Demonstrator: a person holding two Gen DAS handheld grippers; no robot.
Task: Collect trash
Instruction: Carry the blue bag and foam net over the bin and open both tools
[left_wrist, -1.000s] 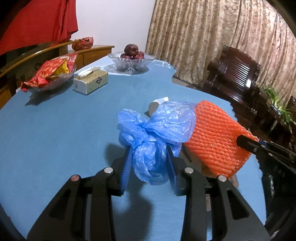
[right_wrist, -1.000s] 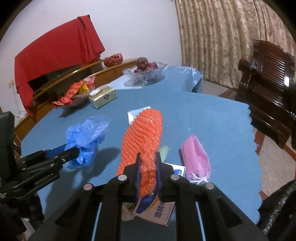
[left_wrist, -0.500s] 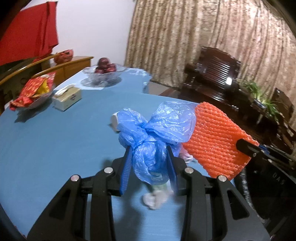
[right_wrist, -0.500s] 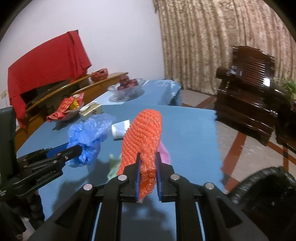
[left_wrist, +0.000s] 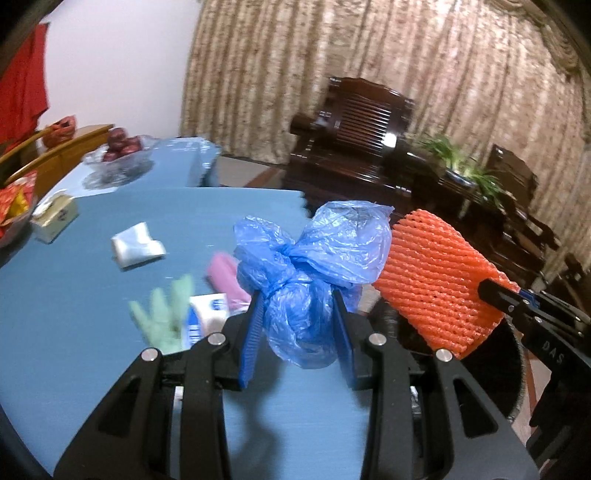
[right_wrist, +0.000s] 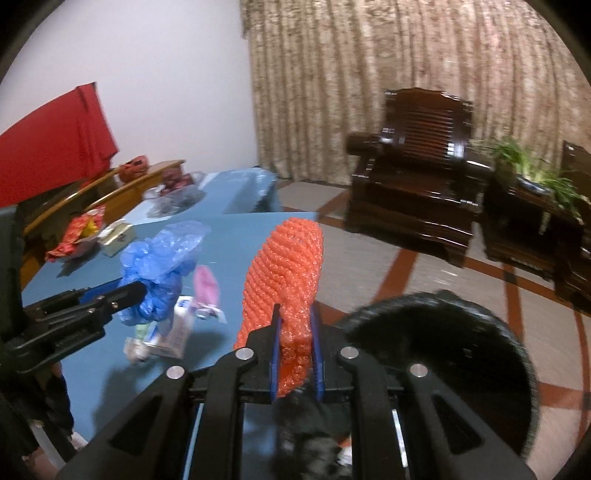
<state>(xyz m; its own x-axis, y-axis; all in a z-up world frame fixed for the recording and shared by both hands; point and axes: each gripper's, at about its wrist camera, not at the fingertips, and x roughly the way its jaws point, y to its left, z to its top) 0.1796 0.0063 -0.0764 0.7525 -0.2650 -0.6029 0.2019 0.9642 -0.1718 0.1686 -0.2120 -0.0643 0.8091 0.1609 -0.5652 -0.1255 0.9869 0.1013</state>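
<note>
My left gripper (left_wrist: 299, 325) is shut on a crumpled blue plastic bag (left_wrist: 314, 266), held above the blue table's (left_wrist: 92, 314) right edge; it also shows in the right wrist view (right_wrist: 159, 266). My right gripper (right_wrist: 295, 343) is shut on an orange foam net (right_wrist: 284, 273), held over the rim of a black trash bin (right_wrist: 443, 362); the net also shows in the left wrist view (left_wrist: 439, 284). On the table lie a pink bag (left_wrist: 225, 277), a green glove (left_wrist: 162, 314), a white-blue packet (left_wrist: 207, 314) and a white wrapper (left_wrist: 136, 249).
A tissue box (left_wrist: 55, 218), a glass fruit bowl (left_wrist: 118, 157) and a dish of red snack packs (right_wrist: 77, 236) stand at the table's far left. Dark wooden armchairs (right_wrist: 417, 173), a plant stand (right_wrist: 532, 206) and curtains lie beyond on tiled floor.
Both grippers have swung right, from over the table toward its edge and the black bin, still holding the blue bag and the orange net. The bin now fills the right wrist view's lower right.
</note>
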